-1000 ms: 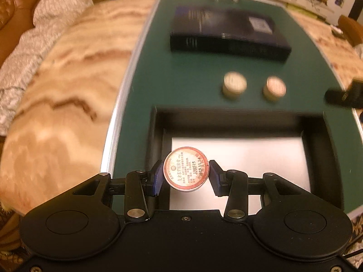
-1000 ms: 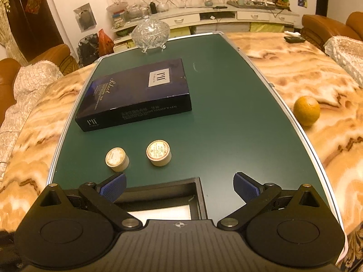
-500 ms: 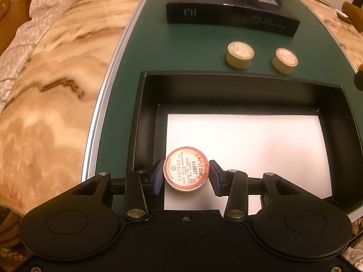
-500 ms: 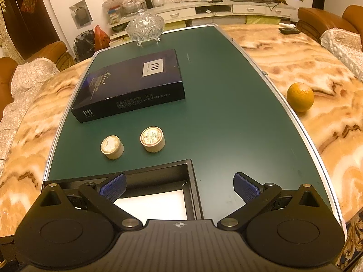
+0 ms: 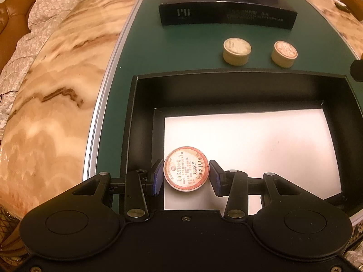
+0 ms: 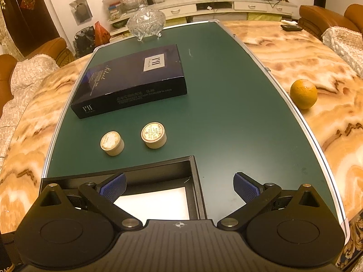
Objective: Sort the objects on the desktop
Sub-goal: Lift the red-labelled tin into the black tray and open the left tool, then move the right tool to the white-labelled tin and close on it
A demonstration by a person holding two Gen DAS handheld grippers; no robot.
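A small round jar (image 5: 186, 172) with a red-rimmed printed lid sits between the pads of my left gripper (image 5: 185, 176), which is shut on it. The jar hangs low over the near left corner of the white floor of a black tray (image 5: 238, 79). Two more cream jars (image 5: 237, 51) (image 5: 284, 53) stand on the green mat just beyond the tray. My right gripper (image 6: 179, 187) is open and holds nothing. It hovers over the tray's right rim (image 6: 195, 181), with the same two jars (image 6: 112, 142) (image 6: 154, 134) ahead of it.
A flat dark blue box (image 6: 131, 81) lies farther back on the green mat (image 6: 226, 113). A cut-glass bowl (image 6: 146, 22) stands at the far end. An orange (image 6: 303, 93) rests on the marble table to the right. Sofas surround the table.
My left gripper has sunk with the jar from above the tray's near wall down into the tray, close to its white floor. The right gripper has barely moved and stays open.
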